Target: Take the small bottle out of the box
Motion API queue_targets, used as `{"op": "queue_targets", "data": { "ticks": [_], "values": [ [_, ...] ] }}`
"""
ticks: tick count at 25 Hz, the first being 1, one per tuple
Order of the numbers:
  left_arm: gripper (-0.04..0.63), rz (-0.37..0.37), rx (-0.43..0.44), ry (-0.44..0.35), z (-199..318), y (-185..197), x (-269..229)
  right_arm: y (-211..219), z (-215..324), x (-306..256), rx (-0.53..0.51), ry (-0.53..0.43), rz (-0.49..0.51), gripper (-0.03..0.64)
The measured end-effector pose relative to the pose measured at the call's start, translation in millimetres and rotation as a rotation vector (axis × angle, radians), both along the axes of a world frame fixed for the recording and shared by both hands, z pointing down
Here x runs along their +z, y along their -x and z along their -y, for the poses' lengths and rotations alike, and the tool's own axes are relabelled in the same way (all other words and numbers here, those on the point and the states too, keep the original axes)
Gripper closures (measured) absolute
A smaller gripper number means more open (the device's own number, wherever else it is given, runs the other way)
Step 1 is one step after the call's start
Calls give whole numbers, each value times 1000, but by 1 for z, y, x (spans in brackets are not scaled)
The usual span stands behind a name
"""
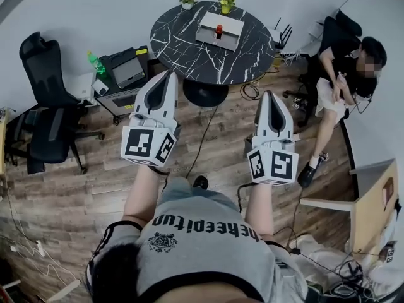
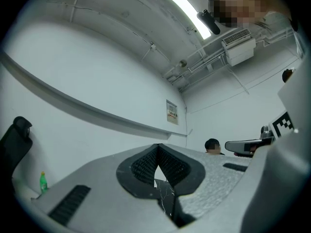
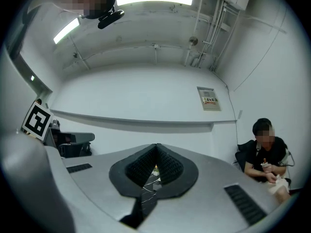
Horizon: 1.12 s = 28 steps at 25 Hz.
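Step in hand, as judged: the approach, with no reach into the box begun. The left gripper (image 1: 167, 76) and right gripper (image 1: 270, 95) are both held short of the round marble worktop (image 1: 183, 52) and point toward it. Each has its jaws together with nothing between them. The box (image 1: 205, 35) lies on the worktop's far half. The small bottle (image 1: 219, 29), red, stands inside it, untouched.

Next move, as judged: carry one gripper over the worktop, part its jaws, and close on the bottle without catching the box wall.

View differences: only the head view shows the box and bottle. The left gripper view gives just a sliver of marble below its closed jaws. The right gripper view adds a small potted plant (image 3: 156, 168) at the worktop's far edge and a seated person (image 3: 262, 154) to the right of the worktop.
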State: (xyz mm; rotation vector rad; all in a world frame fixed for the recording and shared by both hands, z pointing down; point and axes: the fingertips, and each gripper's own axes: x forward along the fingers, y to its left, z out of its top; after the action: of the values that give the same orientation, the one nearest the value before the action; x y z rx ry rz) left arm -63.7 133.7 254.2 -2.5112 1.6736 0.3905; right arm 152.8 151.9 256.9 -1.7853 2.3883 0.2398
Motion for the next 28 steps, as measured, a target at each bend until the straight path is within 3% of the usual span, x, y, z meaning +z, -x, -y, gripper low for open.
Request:
{"op": "queue_targets", "data": {
  "ticks": [7,14,28],
  "values": [
    [592,14,-32,15,24,-6,4,-3,27,10,-42,11,4,617],
    [592,9,-1,22,61,-27,8,-18,58,15,-28,24,7,617],
    [592,11,38,10,201,-3,5,2,193,6,24,1,1,617]
  ]
}}
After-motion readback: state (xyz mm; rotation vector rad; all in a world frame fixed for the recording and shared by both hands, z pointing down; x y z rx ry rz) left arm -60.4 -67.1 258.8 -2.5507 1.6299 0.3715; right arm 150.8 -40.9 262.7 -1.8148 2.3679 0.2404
